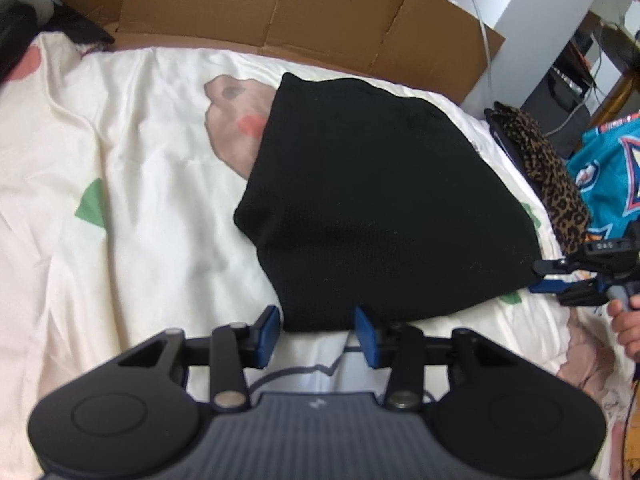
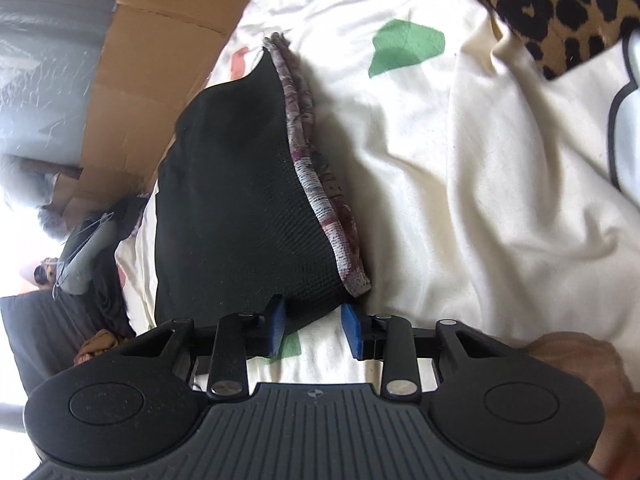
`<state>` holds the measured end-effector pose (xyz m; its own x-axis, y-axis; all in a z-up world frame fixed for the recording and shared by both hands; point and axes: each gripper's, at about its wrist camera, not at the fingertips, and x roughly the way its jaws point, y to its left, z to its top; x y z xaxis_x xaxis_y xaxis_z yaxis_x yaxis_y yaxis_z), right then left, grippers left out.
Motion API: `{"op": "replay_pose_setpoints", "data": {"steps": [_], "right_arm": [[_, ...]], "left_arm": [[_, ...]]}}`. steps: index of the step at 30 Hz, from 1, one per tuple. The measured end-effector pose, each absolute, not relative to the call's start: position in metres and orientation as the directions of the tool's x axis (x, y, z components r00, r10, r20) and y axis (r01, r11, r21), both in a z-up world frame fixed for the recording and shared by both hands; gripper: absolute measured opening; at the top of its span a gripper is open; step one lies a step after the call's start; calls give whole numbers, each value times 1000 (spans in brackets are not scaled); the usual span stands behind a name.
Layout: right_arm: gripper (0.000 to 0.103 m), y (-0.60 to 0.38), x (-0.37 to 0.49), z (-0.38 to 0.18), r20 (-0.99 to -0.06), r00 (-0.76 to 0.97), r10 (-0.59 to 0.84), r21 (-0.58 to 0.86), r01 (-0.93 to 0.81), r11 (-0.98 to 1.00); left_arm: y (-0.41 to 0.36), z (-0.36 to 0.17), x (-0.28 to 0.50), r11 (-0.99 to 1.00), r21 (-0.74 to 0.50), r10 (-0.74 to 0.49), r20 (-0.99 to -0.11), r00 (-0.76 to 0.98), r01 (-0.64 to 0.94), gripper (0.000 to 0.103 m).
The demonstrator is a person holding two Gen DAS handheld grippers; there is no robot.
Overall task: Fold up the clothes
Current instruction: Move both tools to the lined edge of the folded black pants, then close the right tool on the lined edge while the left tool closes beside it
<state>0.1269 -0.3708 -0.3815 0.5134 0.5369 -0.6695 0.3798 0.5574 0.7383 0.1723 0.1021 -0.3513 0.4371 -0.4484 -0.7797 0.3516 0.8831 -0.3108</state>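
A black knit garment, already folded into a compact slab, lies on the cream printed bedspread, with a cardboard sheet at the far side and a leopard-print garment and a teal jersey off to the right. The left gripper sits at the near edge of the black piece, its blue pads spread wide on either side of that edge and closed on nothing. The right gripper is at the right-hand corner, jaws likewise parted with the corner lying between the pads but not pinched; from the right wrist view a purple-and-white patterned layer shows beneath the black cloth, so the fold is several layers thick. The step in hand looks to be taking hold of this near edge for another fold or a lift. To do it well, each gripper should slide its lower pad under the whole stack, patterned layer included, before closing, so no layer is left behind and the fold stays square. Both should grip at matching depth and rise together, keeping the edge taut between them, as the knit is soft and will sag in the middle.
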Motion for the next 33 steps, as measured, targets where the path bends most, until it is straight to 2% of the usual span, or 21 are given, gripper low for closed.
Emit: {"op": "replay_pose_setpoints", "data": {"steps": [10, 13, 21, 25, 33], "right_arm": [[35, -377, 133, -390, -637, 540, 550, 770, 423, 478], [36, -380, 132, -386, -643, 554, 530, 765, 427, 482], [36, -378, 136, -386, -651, 564, 508, 758, 443, 479], [36, -378, 142, -387, -653, 567, 502, 756, 443, 483], [33, -376, 136, -389, -650, 578, 494, 759, 453, 468]], "left_arm": [[112, -360, 175, 864, -363, -492, -758, 429, 350, 42], [112, -359, 175, 854, -385, -511, -748, 424, 350, 37], [112, -362, 186, 859, -389, -506, -745, 434, 334, 37], [112, -364, 191, 859, -391, -507, -742, 439, 330, 31], [112, -364, 187, 858, -377, -506, -740, 443, 349, 32]]}}
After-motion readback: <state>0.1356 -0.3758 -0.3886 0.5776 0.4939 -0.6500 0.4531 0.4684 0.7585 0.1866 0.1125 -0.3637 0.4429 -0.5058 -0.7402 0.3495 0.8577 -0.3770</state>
